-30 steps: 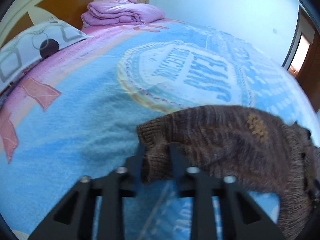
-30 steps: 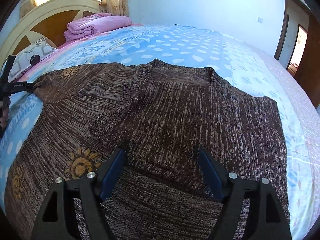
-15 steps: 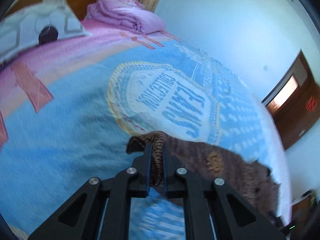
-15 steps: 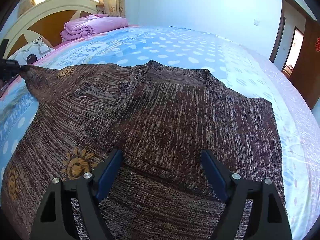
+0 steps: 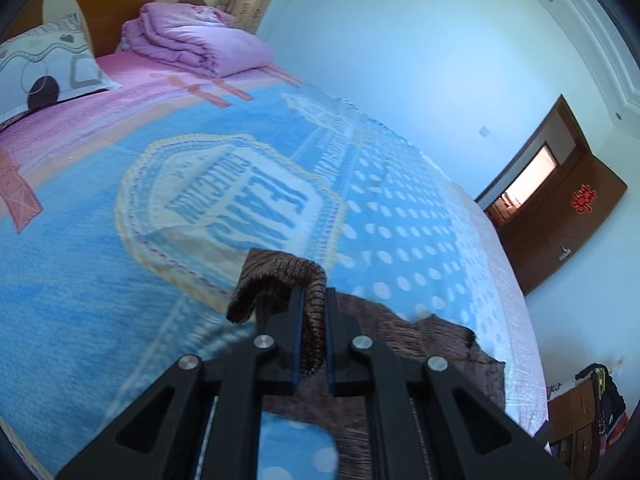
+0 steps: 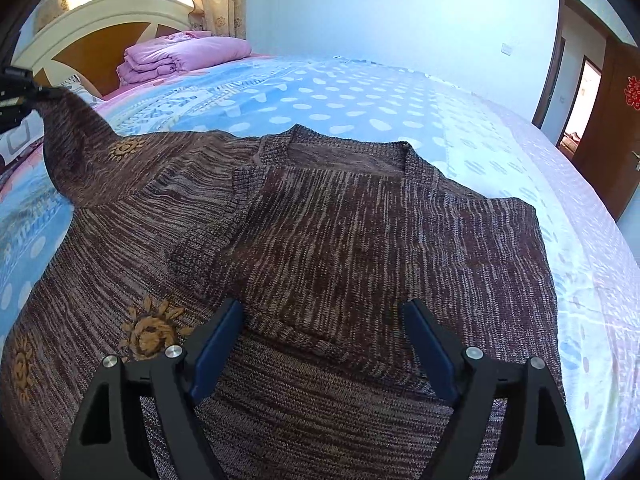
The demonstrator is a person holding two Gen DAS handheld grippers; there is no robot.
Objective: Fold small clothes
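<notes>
A brown knitted sweater with orange sun patches lies spread on the bed, its right sleeve folded across the chest. My left gripper is shut on the cuff of the left sleeve and holds it up off the bedcover. In the right wrist view that sleeve rises to the left gripper at the far left edge. My right gripper stands open over the sweater's lower chest, its blue pads wide apart and pinching nothing.
The blue and white printed bedcover spreads around the sweater. A folded purple quilt and a patterned pillow lie by the headboard. A brown door stands open in the far wall.
My left gripper closed tight on the sleeve cuff and lifted it up off the bed, tilting as it rose. The right gripper stayed where it was, open.
</notes>
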